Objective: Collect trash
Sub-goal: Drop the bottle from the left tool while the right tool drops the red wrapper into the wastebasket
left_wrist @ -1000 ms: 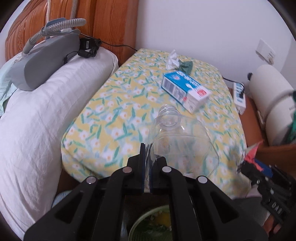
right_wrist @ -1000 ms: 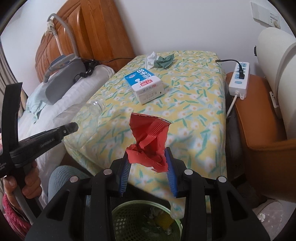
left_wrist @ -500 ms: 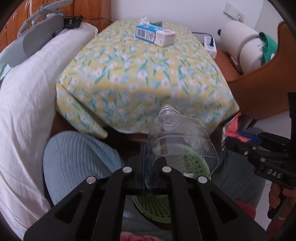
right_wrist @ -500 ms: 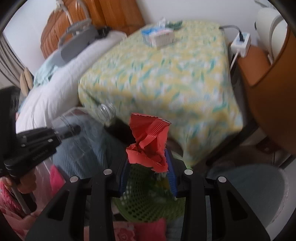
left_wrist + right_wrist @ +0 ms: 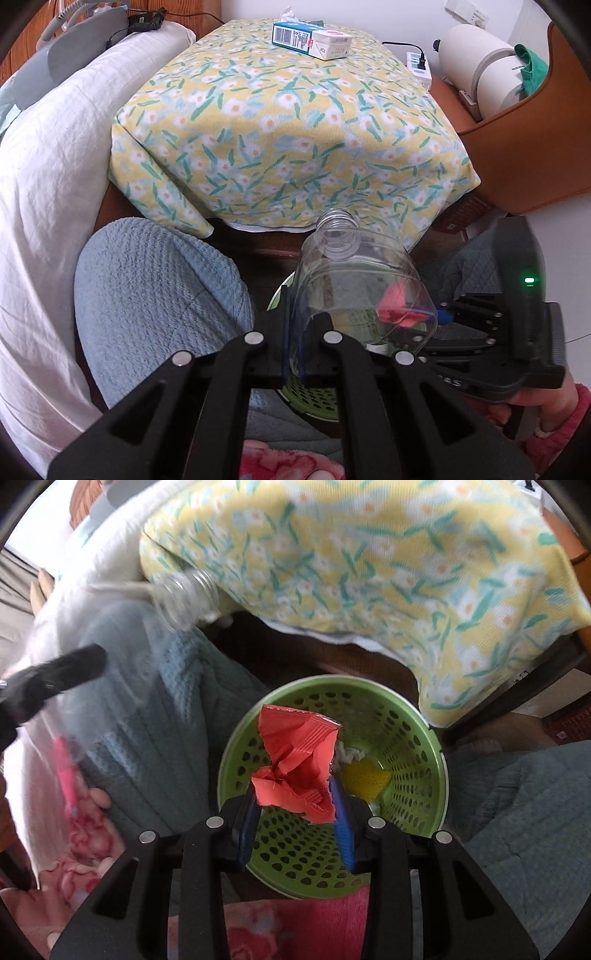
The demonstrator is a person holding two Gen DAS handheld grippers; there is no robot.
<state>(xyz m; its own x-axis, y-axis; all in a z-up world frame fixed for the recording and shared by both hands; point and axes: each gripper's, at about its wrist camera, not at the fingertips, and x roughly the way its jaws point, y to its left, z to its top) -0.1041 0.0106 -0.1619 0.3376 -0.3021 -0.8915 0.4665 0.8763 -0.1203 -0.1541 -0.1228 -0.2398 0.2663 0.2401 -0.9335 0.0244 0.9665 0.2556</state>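
My left gripper [image 5: 293, 332] is shut on the base rim of a clear empty plastic bottle [image 5: 347, 273], neck pointing away, above the green perforated trash basket [image 5: 314, 395]. My right gripper [image 5: 295, 812] is shut on a crumpled red wrapper [image 5: 295, 760], held directly over the open basket [image 5: 417, 723], which holds white tissue and something yellow. The wrapper shows through the bottle in the left wrist view [image 5: 399, 310]. The bottle appears blurred at upper left in the right wrist view [image 5: 177, 590].
A floral-cloth table [image 5: 288, 122] stands beyond the basket with a blue-white carton [image 5: 310, 37] at its far end. A white pillow [image 5: 48, 155] lies left, an orange chair [image 5: 524, 155] right. The person's blue-clad knees [image 5: 155, 295] flank the basket.
Both grippers have come down and back from over the table to the basket on the floor, still holding the bottle and the wrapper. The right gripper now points down into the basket.
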